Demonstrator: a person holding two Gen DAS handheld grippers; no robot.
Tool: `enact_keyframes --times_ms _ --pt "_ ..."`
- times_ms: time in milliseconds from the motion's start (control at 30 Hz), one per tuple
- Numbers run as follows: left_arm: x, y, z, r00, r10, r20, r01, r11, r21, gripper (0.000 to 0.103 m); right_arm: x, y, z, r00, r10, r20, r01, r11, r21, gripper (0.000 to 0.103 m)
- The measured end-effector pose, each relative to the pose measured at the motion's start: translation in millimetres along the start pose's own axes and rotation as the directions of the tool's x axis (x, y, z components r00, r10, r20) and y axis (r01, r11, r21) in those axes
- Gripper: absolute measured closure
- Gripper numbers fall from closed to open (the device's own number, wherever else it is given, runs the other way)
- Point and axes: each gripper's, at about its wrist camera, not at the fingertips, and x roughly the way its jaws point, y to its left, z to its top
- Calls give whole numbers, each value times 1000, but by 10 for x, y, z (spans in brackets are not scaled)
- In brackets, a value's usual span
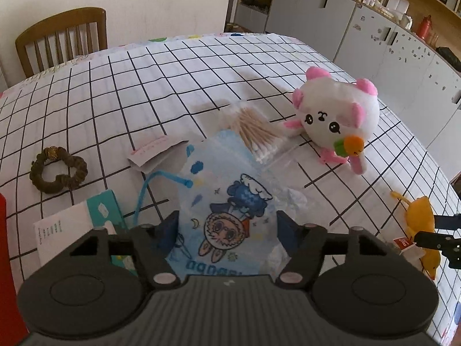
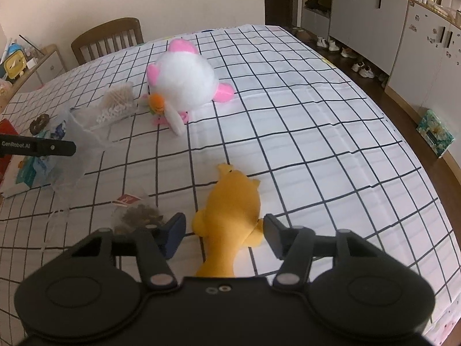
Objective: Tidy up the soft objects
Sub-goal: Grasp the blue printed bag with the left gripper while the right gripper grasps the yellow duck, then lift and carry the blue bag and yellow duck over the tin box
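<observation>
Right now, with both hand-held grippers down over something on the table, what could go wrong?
1. The left hand-held gripper straddles the blue cartoon pouch, which overlaps the bag of cotton swabs; lifting may drag the swabs along.
2. The right hand-held gripper touches the yellow plush toy with only one finger; closing could push the soft toy sideways.
3. The tea bag beside that gripper's other finger may get pinched too.

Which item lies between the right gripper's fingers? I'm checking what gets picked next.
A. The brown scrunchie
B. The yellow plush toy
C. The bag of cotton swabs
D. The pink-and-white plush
B: in the right wrist view the yellow plush toy lies between the right gripper fingers.
</observation>
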Motion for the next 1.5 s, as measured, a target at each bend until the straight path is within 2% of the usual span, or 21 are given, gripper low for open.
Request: enact_keyframes --times_ms 200,300,367,433,533,633,1000,1500 --pt "-97 56 10 1000 -10 18 11 999 -44 49 -10 -13 11 1000 -15 6 15 1000 8 66" --pt "-138 77 7 1000 -13 23 14 999 -53 60 -26 -27 5 1000 -8 11 8 1000 21 71" --pt "-154 78 4 1000 -8 26 10 999 -48 70 -37 -25 1 1000 -10 15 10 1000 20 74" --pt "-165 81 1 1000 -10 27 12 999 -48 72 -50 -12 -2 1000 -13 19 13 1000 18 76" --pt "-195 68 -9 999 -1 33 2 999 -34 85 -74 7 -8 1000 -19 23 19 1000 11 79" --pt "-227 63 -19 999 9 40 -8 1000 -23 90 -110 12 -21 999 -29 34 28 1000 12 81" --pt "-532 92 -47 996 -20 81 23 999 -41 92 -507 128 1 995 -7 98 7 1000 5 82" --pt "-1225 191 -103 989 -53 138 59 997 -42 91 -957 721 198 977 128 172 -116 990 -78 82"
